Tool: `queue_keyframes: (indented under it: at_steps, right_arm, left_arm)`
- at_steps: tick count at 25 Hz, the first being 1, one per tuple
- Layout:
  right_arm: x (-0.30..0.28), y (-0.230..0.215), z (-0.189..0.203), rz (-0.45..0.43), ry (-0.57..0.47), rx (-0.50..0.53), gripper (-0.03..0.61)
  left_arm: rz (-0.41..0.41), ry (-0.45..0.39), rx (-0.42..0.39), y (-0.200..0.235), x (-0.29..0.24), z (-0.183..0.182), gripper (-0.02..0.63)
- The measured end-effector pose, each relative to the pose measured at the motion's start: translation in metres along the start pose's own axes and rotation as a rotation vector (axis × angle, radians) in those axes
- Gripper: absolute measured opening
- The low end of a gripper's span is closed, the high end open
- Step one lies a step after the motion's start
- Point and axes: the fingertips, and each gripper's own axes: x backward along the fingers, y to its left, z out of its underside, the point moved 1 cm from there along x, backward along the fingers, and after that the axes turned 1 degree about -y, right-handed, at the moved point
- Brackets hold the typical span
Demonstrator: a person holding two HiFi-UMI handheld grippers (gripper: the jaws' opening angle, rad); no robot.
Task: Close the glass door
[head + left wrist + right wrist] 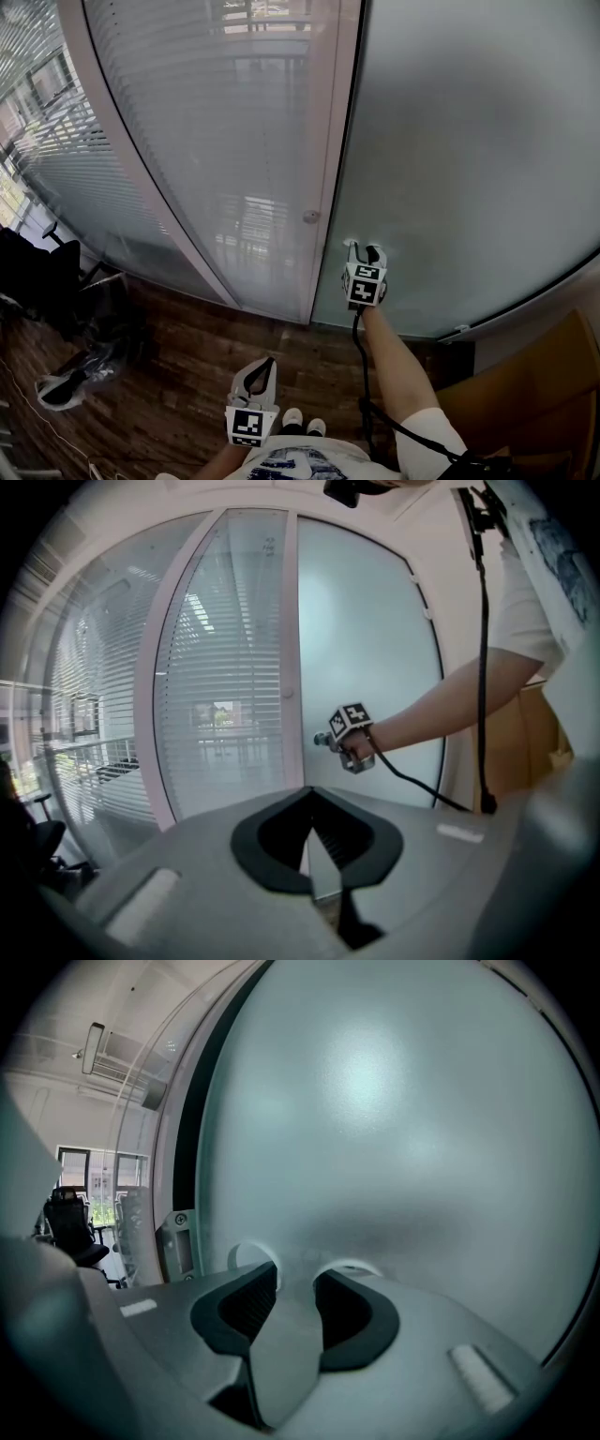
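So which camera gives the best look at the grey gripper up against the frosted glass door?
The left gripper view: it shows the whole right gripper side-on, in the person's hand, at the frosted glass door. The head view shows it small, from above; the right gripper view shows only its parted jaws.

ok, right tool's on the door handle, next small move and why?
Probably ease the glass door the last bit toward the frame: the right tool grips the door handle, and a dark gap beside the strike plate suggests it isn't latched.
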Motion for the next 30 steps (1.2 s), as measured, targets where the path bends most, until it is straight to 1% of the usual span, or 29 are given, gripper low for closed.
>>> queue_keyframes:
  at_steps: [4, 12, 21, 27, 30]
  right_arm:
    - [-0.002, 0.0, 0.0, 0.004, 0.001, -0.001, 0.13]
    - [-0.002, 0.0, 0.001, -0.001, 0.008, 0.003, 0.13]
    - [-0.001, 0.0, 0.001, -0.004, 0.026, -0.004, 0.13]
    - [0.003, 0.0, 0.002, -0.038, 0.04, -0.018, 0.138]
    - [0.011, 0.001, 0.003, -0.041, 0.041, -0.024, 0.137]
  left_arm:
    - [-0.006, 0.001, 0.004, 0.003, 0.0, 0.0, 0.0]
    - [0.003, 0.002, 0.011, -0.004, 0.005, 0.001, 0.0]
    - [-0.016, 0.011, 0.022, -0.003, 0.02, 0.006, 0.0]
    - [-0.022, 0.013, 0.025, -0.006, 0.034, 0.008, 0.0]
    - [-0.016, 0.019, 0.021, -0.01, 0.041, 0.012, 0.0]
